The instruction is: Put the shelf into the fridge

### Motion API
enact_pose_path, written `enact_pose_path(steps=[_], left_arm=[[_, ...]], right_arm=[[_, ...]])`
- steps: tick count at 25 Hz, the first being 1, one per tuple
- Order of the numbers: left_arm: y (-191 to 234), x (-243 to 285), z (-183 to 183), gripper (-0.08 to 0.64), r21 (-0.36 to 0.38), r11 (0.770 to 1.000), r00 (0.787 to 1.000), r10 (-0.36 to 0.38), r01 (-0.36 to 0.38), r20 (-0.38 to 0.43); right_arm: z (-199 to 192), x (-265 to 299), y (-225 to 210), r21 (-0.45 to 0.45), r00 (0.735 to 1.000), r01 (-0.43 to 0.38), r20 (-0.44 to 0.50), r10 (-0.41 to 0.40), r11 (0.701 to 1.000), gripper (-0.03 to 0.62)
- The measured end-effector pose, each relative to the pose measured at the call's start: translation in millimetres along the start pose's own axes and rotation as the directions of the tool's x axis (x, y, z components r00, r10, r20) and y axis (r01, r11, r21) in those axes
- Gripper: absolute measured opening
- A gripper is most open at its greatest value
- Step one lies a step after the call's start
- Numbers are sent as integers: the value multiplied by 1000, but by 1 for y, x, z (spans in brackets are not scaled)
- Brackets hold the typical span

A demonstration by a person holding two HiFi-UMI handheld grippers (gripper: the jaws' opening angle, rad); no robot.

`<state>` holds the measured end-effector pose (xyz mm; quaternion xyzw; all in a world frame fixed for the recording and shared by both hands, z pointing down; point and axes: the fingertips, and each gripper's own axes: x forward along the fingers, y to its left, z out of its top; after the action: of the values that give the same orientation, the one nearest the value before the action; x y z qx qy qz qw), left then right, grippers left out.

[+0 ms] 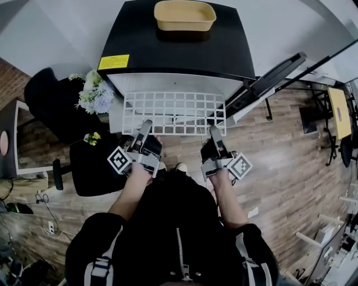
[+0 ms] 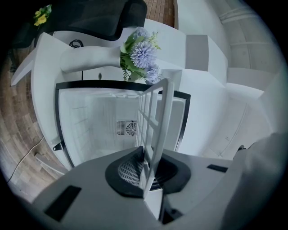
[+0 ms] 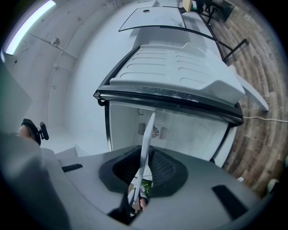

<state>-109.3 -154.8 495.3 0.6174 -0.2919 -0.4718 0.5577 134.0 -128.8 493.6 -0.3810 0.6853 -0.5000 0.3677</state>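
Flowers (image 1: 95, 95) and a black chair (image 1: 53, 100) crowd the left flank of the fridge (image 1: 173, 56). The left gripper (image 1: 145, 129) is clamped on the near edge of the white wire shelf (image 1: 174, 113). The shelf is held level in front of the fridge opening, its far edge at the fridge's front. A tan tray (image 1: 185, 15) sits on the fridge's black top. Inside, a vent (image 2: 130, 129) shows on the white back wall. The right gripper (image 1: 215, 137) pinches the same near edge farther right. The open door (image 1: 268, 84) angles out just beside the shelf's right corner.
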Motion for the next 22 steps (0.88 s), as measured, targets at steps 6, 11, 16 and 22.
enact_pose_path(steps=[6, 11, 16, 22], left_arm=[[-1, 3, 2, 44, -2, 1000, 1000, 7, -7, 2], [0, 8, 5, 44, 0, 1000, 1000, 13, -13, 0], [1, 14, 8, 44, 0, 1000, 1000, 13, -13, -1], [4, 21, 11, 44, 1, 1000, 1000, 15, -15, -4]], right_arm=[[0, 3, 2, 14, 1000, -1, 7, 1, 1000, 57], [3, 7, 3, 28, 1000, -9, 21, 8, 1000, 57], [4, 12, 2, 29, 999, -13, 31, 12, 999, 57], [8, 20, 0, 35, 999, -11, 39, 9, 999, 57]])
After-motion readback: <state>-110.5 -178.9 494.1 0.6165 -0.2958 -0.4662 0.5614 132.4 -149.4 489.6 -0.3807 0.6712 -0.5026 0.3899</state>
